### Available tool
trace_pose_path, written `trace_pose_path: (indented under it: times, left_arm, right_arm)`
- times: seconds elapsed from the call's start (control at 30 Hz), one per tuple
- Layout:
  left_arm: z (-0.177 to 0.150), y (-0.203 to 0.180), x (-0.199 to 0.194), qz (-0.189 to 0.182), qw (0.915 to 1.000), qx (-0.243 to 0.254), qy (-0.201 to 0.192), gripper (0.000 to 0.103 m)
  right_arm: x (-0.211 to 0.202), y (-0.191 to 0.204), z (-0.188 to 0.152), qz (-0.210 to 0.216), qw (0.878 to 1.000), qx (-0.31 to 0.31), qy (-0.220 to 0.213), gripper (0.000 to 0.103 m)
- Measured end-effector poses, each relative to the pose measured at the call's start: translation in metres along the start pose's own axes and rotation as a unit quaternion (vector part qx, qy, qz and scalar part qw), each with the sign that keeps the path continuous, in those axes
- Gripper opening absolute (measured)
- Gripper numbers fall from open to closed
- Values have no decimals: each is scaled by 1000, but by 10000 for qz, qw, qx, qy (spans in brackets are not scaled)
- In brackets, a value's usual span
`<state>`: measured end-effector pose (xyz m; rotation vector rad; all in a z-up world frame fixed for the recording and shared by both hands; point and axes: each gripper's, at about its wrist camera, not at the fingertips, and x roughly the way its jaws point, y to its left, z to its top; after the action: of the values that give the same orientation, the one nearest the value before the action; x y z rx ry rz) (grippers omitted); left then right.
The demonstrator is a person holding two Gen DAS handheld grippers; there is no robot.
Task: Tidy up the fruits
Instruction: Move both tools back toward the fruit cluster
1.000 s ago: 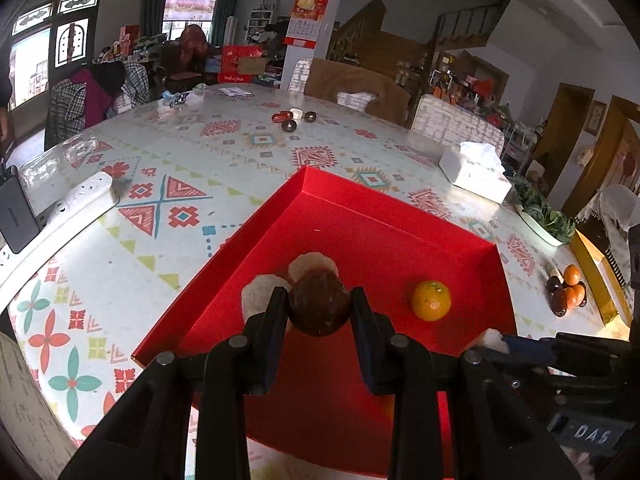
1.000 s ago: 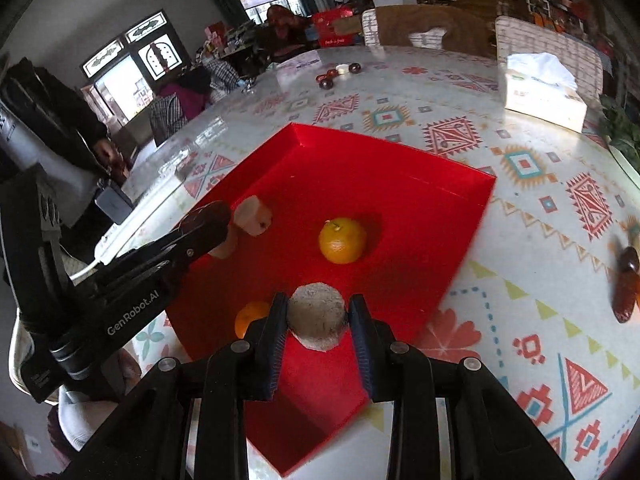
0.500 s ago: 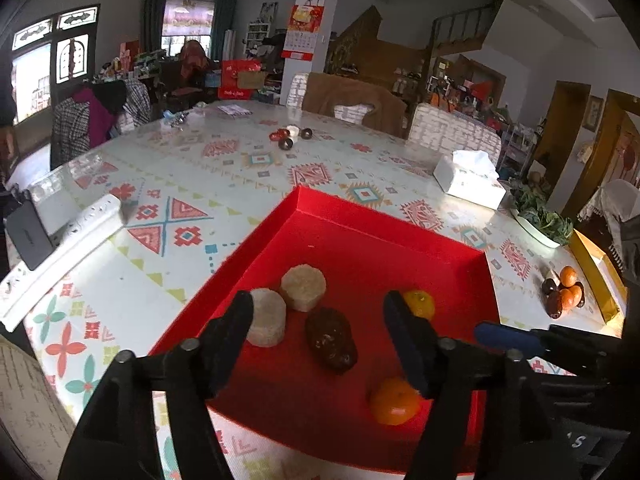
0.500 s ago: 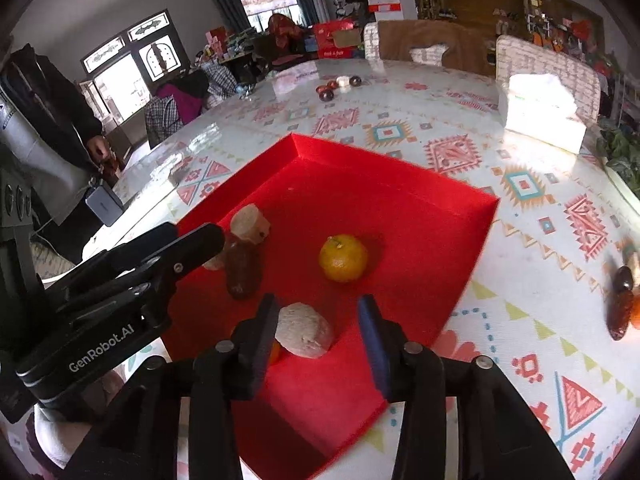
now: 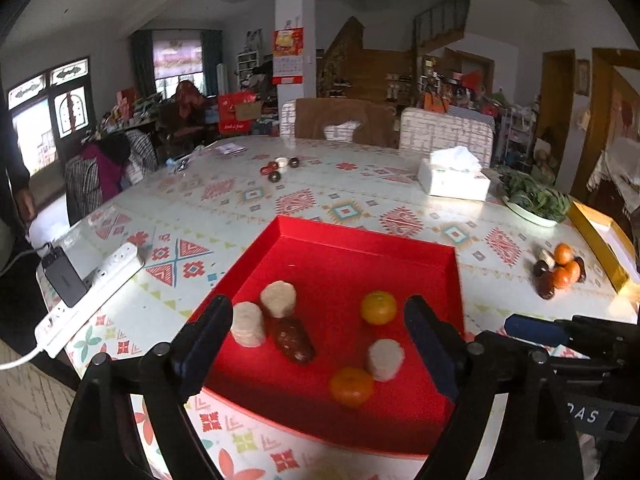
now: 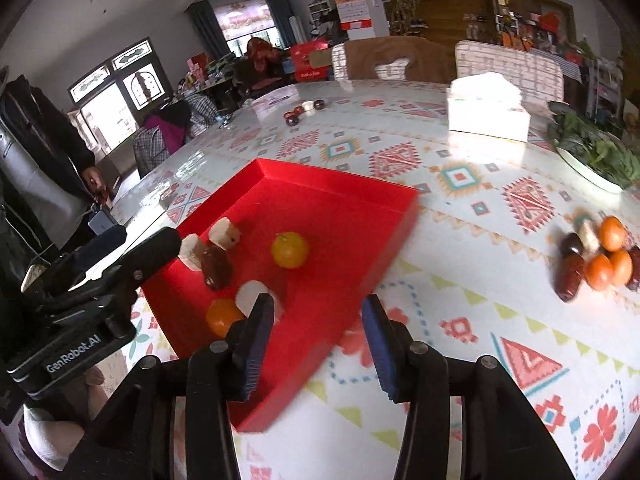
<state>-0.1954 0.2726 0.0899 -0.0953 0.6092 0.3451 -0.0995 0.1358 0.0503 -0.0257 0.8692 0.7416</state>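
A: So, how do the hands sit?

B: Both tilt downward over the red tray [image 5: 360, 236]. The left gripper [image 5: 318, 344] is opening, jaws wide, nothing between them. The right gripper [image 6: 318, 344] is opening too, narrower, empty, above the tray's near corner.

A: The fruit?

B: A dark date [image 5: 292, 340], three pale rounds and two oranges lie in the tray; a loose pile [image 6: 596, 258] waits right on the table [image 6: 460, 184], bare cloth between.

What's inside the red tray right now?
Inside the red tray: three pale round pieces, one dark brown fruit, two oranges. The gripper fingers hide the near corners.
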Motion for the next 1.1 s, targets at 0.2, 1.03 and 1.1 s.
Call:
trace_pose_path:
  times: [0.2, 1.03, 1.1]
  left_arm:
    - [1, -26, -15, 22, 9995, 296, -92, 87]
    - [-9, -116, -19, -342, 9937, 1059, 156, 87]
    - [-9, -119, -16, -390, 9933, 1068, 216, 87]
  right_arm:
    - [-23, -26, -11, -137, 9996, 225, -136, 50]
    - [-86, -145, -48, -746, 9889, 1214, -428, 53]
    - [-90, -155, -50, -809, 9870, 1312, -444, 53]
